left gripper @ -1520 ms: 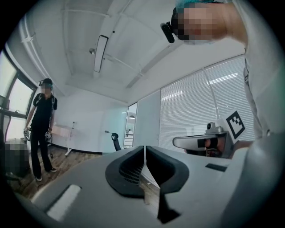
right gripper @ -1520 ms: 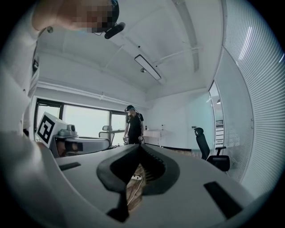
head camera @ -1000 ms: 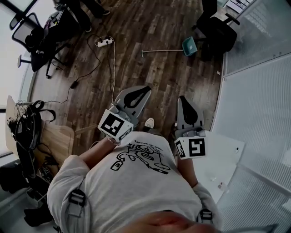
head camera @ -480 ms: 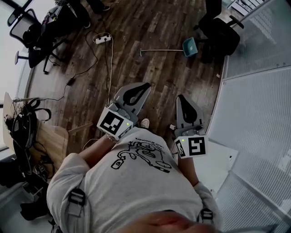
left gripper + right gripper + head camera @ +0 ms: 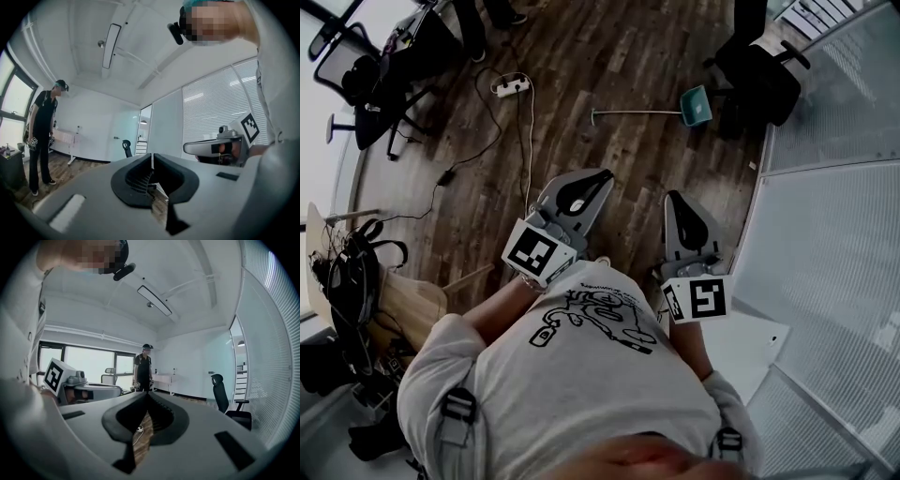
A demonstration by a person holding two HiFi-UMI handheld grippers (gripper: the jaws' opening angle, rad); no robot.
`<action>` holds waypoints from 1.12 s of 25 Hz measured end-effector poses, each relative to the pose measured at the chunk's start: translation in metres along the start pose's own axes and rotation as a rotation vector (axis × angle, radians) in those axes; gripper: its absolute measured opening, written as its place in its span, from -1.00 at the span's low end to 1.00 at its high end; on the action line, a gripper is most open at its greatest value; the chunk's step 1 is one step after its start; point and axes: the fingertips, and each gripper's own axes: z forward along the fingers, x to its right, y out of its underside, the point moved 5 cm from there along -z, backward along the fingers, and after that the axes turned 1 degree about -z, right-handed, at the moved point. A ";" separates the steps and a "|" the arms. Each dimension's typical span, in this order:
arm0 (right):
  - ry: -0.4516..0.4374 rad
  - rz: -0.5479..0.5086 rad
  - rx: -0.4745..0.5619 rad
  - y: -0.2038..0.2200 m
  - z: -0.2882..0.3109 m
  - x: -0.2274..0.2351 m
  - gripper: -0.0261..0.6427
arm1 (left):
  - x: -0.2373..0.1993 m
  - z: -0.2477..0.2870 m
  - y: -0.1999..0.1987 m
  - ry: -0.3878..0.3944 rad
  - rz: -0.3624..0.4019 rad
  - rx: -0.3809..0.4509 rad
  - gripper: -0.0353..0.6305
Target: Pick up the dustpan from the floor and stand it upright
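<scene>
At the far left an office chair stands by the bright window. Next to it a white plug strip lies on the wood floor, with a thin cord running down from it.

The left gripper is held out level above the floor. Its two jaws are pressed together and nothing is between them. Its cube has a black and white square pattern on it, not letters. In the left gripper view, a person in black stands far off.

The shirt of the person holding the grippers has a black drawing on it. The words above the drawing are too small to read.

The dustpan is blue-green. It lies flat on the floor, with its long thin handle pointing left. It is well apart from both grippers and just beside a black chair.

The right gripper is held out too. Its jaws are pressed together with nothing in them. Its cube shows another black and white square pattern.

At the far right is a wall with thin lines.
</scene>
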 end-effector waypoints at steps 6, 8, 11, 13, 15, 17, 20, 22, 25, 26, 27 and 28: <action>-0.026 -0.008 -0.016 -0.005 0.079 0.002 -0.90 | -0.068 0.020 -0.011 -0.004 -0.012 0.028 -0.85; -0.039 -0.012 -0.023 -0.011 0.107 -0.003 -0.90 | -0.094 0.022 -0.016 -0.012 -0.032 0.034 -0.85; -0.044 -0.013 -0.016 -0.020 0.145 -0.008 -0.90 | -0.130 0.025 -0.025 -0.023 -0.031 0.043 -0.85; -0.033 -0.009 -0.010 -0.025 0.164 -0.006 -0.90 | -0.151 0.029 -0.028 -0.022 -0.028 0.040 -0.85; -0.018 -0.009 -0.004 -0.027 0.178 -0.003 -0.90 | -0.167 0.035 -0.029 -0.014 -0.026 0.031 -0.85; -0.002 -0.009 0.002 -0.028 0.188 0.002 -0.90 | -0.179 0.044 -0.028 -0.004 -0.021 0.021 -0.85; 0.016 -0.006 0.004 -0.029 0.200 0.014 -0.90 | -0.192 0.062 -0.029 0.010 -0.017 0.012 -0.85; 0.026 -0.001 0.001 -0.028 0.206 0.024 -0.90 | -0.196 0.073 -0.029 0.015 -0.019 0.006 -0.85; 0.038 0.017 0.000 -0.024 0.213 0.044 -0.90 | -0.200 0.093 -0.029 0.022 -0.015 -0.004 -0.85; 0.038 0.020 -0.001 -0.022 0.217 0.052 -0.90 | -0.202 0.101 -0.029 0.023 -0.010 -0.006 -0.85; 0.035 0.021 -0.002 -0.020 0.221 0.059 -0.90 | -0.204 0.109 -0.028 0.023 -0.005 -0.007 -0.85; 0.032 0.022 -0.002 -0.017 0.226 0.067 -0.90 | -0.206 0.118 -0.027 0.020 -0.005 -0.009 -0.85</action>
